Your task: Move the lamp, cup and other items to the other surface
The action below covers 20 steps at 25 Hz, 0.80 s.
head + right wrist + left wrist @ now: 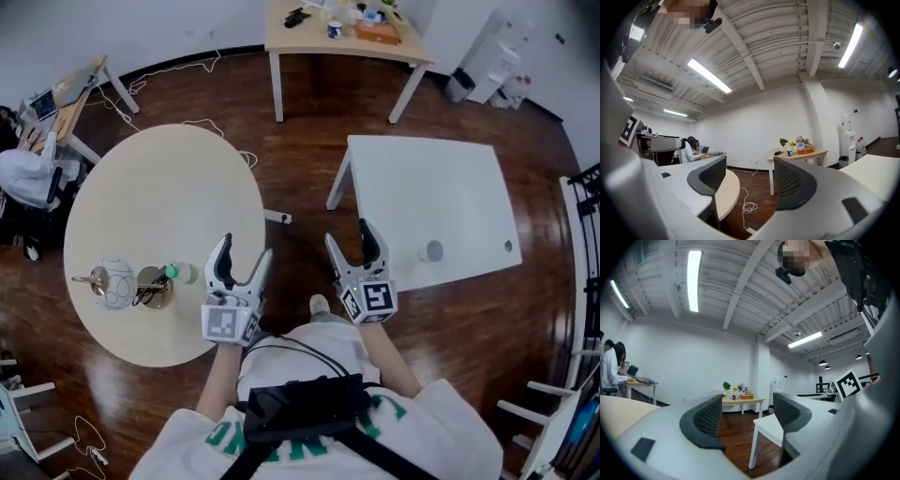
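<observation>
- Holding both grippers level above the floor, between the round table [159,187] and the white table [431,187], I have the left gripper [244,248] with its jaws apart and nothing between them.
- My right gripper [348,234] is spread wide too, and it is empty.
- In the head view the cup [430,251] stands near the white table's near edge, just right of my right gripper and clear of it.
- A white rounded pot [116,282], a brass dish [153,287] and a green-topped piece [172,273] cluster by the round table's near edge. They are left of my left gripper, near it but apart.
- Only the head view shows these things.
- The left gripper view [747,416] frames the white table's corner and leg [764,427] between the pads.
- The right gripper view [750,180] frames the round table's edge [726,192] and a white cable [749,206] on the floor.
- Both gripper views face the far wooden table [799,152], and a seated person [689,149] is at a desk to the left.
</observation>
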Each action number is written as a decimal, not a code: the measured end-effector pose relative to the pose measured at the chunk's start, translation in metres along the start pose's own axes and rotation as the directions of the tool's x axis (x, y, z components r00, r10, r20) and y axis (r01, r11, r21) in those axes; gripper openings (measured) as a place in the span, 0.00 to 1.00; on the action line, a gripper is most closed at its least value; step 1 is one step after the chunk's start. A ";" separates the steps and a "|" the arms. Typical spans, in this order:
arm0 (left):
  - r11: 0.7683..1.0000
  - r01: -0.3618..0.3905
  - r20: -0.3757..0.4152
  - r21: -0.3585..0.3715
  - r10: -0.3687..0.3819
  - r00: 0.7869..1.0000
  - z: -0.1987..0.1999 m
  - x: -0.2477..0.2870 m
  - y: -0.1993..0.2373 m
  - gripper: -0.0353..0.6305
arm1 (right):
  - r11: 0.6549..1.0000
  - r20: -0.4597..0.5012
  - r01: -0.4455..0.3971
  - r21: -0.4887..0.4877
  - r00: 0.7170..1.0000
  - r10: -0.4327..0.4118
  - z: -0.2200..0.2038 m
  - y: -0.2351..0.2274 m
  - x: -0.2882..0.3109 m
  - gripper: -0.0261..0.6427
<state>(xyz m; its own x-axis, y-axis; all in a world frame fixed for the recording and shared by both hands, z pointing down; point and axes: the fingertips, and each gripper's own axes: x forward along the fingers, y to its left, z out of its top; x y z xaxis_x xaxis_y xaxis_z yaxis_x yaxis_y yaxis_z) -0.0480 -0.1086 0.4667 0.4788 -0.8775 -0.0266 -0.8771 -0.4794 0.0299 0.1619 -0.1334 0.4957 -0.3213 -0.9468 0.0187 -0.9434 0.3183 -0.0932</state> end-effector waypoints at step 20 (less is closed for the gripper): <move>0.854 0.511 -0.136 -0.099 -0.520 0.843 -0.065 0.121 -0.207 0.54 | 0.874 -0.227 0.474 0.107 0.867 -0.443 -0.100 -0.198 -0.176 0.55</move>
<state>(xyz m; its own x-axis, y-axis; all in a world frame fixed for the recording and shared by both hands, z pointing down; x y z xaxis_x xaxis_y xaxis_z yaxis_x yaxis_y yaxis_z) 0.1937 -0.1159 0.5220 0.8652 -0.4917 0.0982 -0.5005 -0.8586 0.1106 0.3972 -0.0248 0.6100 0.1206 -0.9513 0.2838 -0.9680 -0.1761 -0.1788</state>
